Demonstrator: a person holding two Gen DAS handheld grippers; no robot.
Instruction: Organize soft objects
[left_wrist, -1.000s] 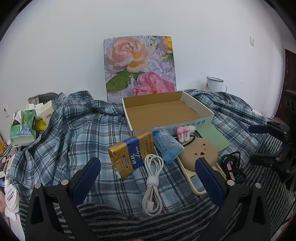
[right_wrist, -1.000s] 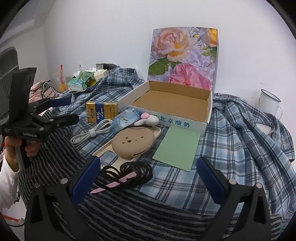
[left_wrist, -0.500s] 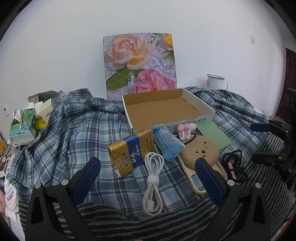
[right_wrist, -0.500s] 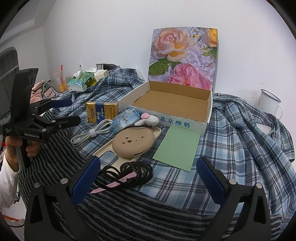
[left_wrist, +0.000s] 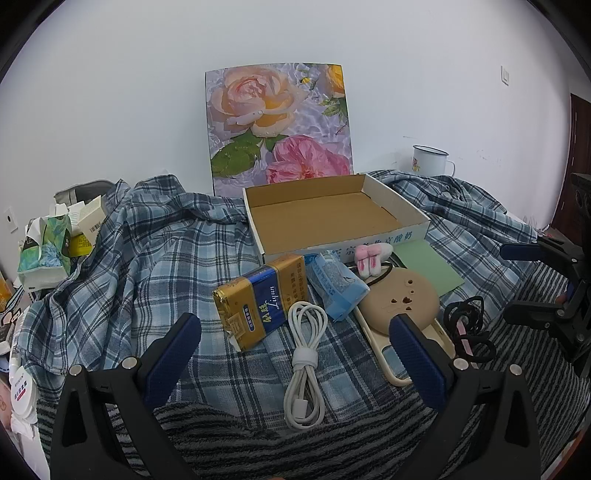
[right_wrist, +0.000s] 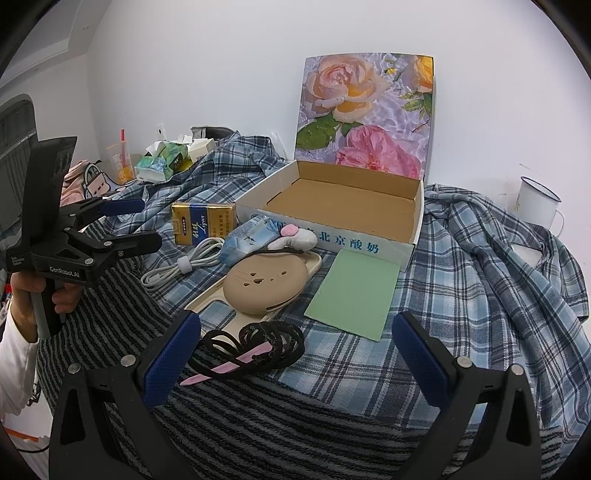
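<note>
An open cardboard box (left_wrist: 332, 218) (right_wrist: 347, 206) with a rose-printed lid stands on a plaid cloth. In front of it lie a gold-blue pack (left_wrist: 264, 299) (right_wrist: 203, 221), a white coiled cable (left_wrist: 304, 354) (right_wrist: 188, 264), a blue tissue pack (left_wrist: 338, 288) (right_wrist: 245, 238), a pink-white plush clip (left_wrist: 371, 256) (right_wrist: 297, 236), a tan round pad (left_wrist: 400, 304) (right_wrist: 264, 288) on a cream phone case, black hair ties (left_wrist: 467, 325) (right_wrist: 258, 341) and a green sheet (right_wrist: 354, 295). My left gripper (left_wrist: 295, 350) is open above the cable. My right gripper (right_wrist: 295, 354) is open above the hair ties.
A white enamel mug (left_wrist: 430, 158) (right_wrist: 537, 201) stands at the back right by the wall. Tissue packs and small boxes (left_wrist: 46, 247) (right_wrist: 166, 162) crowd the left side. A striped blanket (right_wrist: 295, 417) covers the near edge. A white wall rises behind.
Both grippers have shifted slightly; the left view has tilted so the box sits a little higher. Nothing on the cloth has moved.
</note>
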